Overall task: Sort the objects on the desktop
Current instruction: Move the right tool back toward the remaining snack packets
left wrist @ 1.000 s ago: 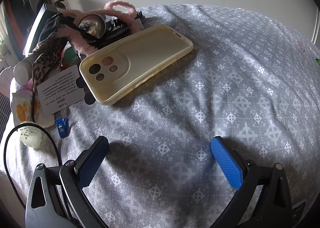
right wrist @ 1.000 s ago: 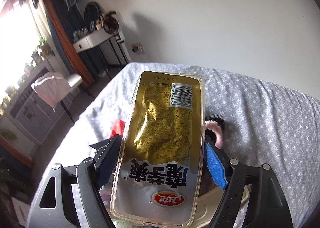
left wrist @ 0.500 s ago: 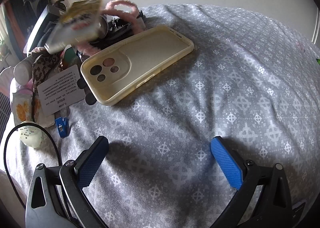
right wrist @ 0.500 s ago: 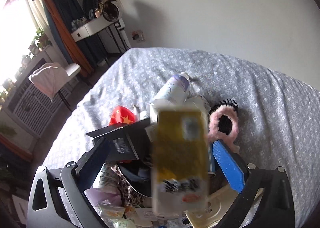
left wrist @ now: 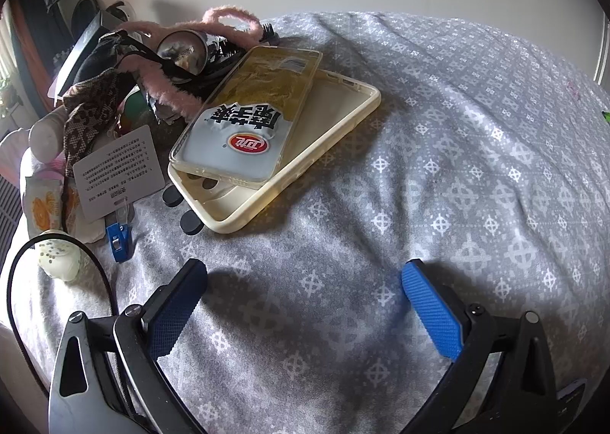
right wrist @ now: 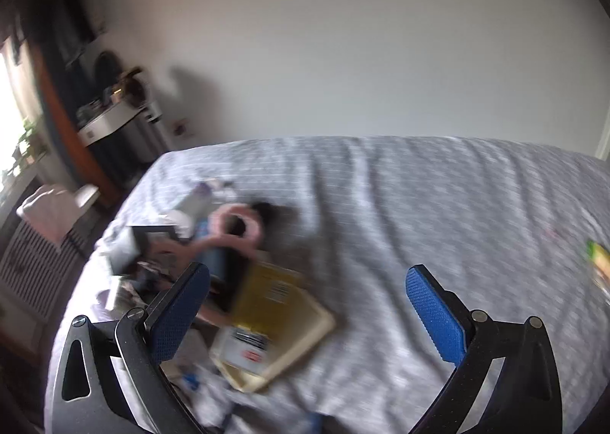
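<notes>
Bedspread (left wrist: 457, 152), grey w/ white cross pattern, fills most of both views; the clutter heap (left wrist: 126, 91) sits upper left in the left wrist view, centre-left in the blurred right wrist view. Next in size: cream phone case (left wrist: 335, 136), lying open side up just right of the heap, and on top of it, partly inside, the clear phone case (left wrist: 248, 121) w/ a gold snack-wrapper print, tilted so its far end rests on the cream rim. Left gripper (left wrist: 301, 304) hangs low-centre over bare cloth, jaws spread wide, nothing between them. Right gripper (right wrist: 307, 310) also spread wide & empty; cases show behind its left finger, apart from it, not touching. Smaller bits: pink fuzzy band (left wrist: 228, 20) draped over the heap's top, white printed card (left wrist: 120, 171) at the heap's near edge, blue clip (left wrist: 120, 241) just below the card, two black discs (left wrist: 190, 222) beside the cream case's near corner. Judgement: cases look grouped as one category, so that placement step seems done; task far from finished, heap is full. Next move prob. calls for picking one loose item from the heap's edge, e.g. card or clip, w/ a narrow approach so the stacked cases aren't knocked.
</notes>
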`<state>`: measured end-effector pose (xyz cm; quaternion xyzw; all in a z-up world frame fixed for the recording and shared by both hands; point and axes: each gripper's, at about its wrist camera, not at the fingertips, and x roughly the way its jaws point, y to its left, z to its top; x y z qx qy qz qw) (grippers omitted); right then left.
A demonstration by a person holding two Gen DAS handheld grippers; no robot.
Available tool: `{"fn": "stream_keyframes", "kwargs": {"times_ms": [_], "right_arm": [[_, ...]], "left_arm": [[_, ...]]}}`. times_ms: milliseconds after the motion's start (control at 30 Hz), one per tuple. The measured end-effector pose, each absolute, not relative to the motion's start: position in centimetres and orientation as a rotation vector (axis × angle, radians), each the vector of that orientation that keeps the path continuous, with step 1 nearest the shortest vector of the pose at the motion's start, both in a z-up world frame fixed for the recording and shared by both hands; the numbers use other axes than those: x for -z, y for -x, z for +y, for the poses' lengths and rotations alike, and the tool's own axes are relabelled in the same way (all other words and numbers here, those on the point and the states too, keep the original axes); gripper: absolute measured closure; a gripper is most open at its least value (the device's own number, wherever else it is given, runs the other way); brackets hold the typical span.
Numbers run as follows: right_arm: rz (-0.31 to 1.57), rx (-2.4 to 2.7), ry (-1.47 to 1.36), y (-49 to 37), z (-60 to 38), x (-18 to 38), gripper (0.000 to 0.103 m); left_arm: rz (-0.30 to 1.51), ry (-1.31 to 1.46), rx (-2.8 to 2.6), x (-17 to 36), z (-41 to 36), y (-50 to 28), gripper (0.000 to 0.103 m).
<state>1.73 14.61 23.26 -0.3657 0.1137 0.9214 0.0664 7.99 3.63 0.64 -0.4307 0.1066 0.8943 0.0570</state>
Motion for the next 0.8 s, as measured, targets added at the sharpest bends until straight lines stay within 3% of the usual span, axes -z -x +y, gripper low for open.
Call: {"fn": "stream_keyframes", "kwargs": {"times_ms": [300,500,800], "right_arm": [[0.551,-2.258,0.665,-22.3,34.7,-23.5,0.000],[0.723,-1.948,0.358,-36.1,42.1,-22.1,0.000],[0.926,-1.893,0.262,-41.7,45.5,-17.7,0.000]], "left_arm": [[0.346,1.283,-2.731,-0.7,3.8,-8.2,0.000],[0.318,1.287,-2.723,-0.6,3.6,-8.1,0.000],[0.298,1.291,-2.717,-0.6,3.6,-7.9,0.000]]}}
